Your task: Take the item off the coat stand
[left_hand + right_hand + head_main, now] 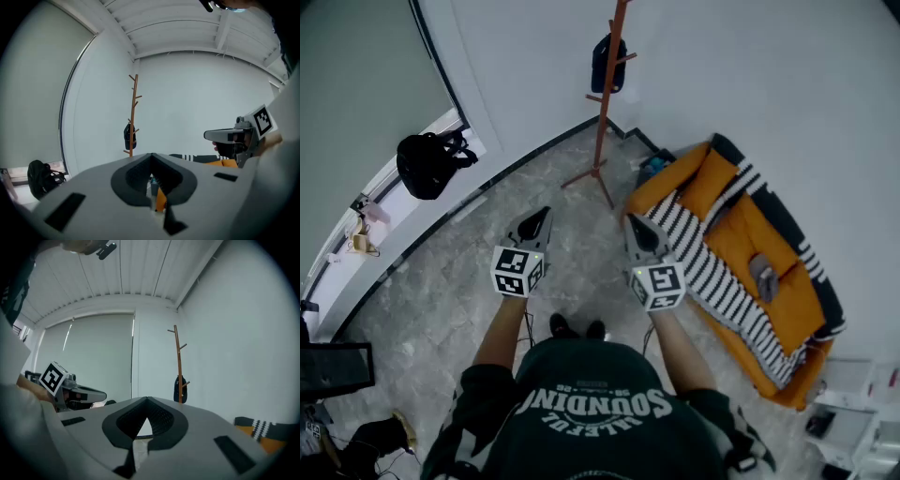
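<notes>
A tall brown wooden coat stand (605, 103) stands by the white wall, some way ahead of me. A dark item (608, 62), perhaps a small bag or cap, hangs from one of its pegs. It also shows in the left gripper view, as the dark item (130, 136) on the stand (134, 108), and in the right gripper view (179, 389). My left gripper (539, 221) and right gripper (637, 227) are held side by side over the floor, well short of the stand. Both have their jaws together with nothing held.
An orange sofa (769, 234) with a black-and-white striped blanket (712, 267) lies at the right, close to the stand's foot. A black backpack (431, 164) sits on the window ledge at the left. Grey marble floor (581, 244) stretches between me and the stand.
</notes>
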Available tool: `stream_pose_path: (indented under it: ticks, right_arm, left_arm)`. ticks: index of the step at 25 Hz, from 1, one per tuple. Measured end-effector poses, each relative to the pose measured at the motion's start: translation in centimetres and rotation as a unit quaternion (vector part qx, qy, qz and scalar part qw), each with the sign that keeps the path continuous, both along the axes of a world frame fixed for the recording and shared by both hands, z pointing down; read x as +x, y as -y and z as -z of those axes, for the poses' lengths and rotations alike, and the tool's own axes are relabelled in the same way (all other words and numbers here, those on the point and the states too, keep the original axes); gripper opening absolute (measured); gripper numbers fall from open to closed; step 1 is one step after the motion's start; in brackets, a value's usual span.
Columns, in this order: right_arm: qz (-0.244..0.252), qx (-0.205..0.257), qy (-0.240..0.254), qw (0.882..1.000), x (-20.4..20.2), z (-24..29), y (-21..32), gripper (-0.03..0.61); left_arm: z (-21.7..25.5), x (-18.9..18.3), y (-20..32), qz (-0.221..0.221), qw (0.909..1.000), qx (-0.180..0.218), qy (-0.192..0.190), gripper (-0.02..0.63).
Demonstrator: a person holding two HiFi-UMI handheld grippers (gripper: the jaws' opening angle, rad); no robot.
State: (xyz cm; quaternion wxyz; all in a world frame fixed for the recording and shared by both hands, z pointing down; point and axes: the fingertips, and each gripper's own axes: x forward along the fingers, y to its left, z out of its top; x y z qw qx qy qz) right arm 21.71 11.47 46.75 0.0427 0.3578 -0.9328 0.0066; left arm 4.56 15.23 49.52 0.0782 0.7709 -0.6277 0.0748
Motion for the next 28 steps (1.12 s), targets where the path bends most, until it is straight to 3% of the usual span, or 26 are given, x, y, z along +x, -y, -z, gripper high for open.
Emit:
stream_pose_path:
  ticks: [16, 28]
  right_arm:
    - [-0.001, -0.006, 0.008, 1.000, -1.7, -0.9, -0.4, -0.002]
    - [-0.020, -0.015, 0.007, 1.000, -5.8, -1.4, 0.1, -0.002]
  left_arm:
    - [0.0, -1.3, 0.0, -0.015, 0.9998, 0.009, 0.005, 0.000]
    - [-0.5, -5.6, 0.7, -0.039, 0.9992, 0.006, 0.000, 0.000]
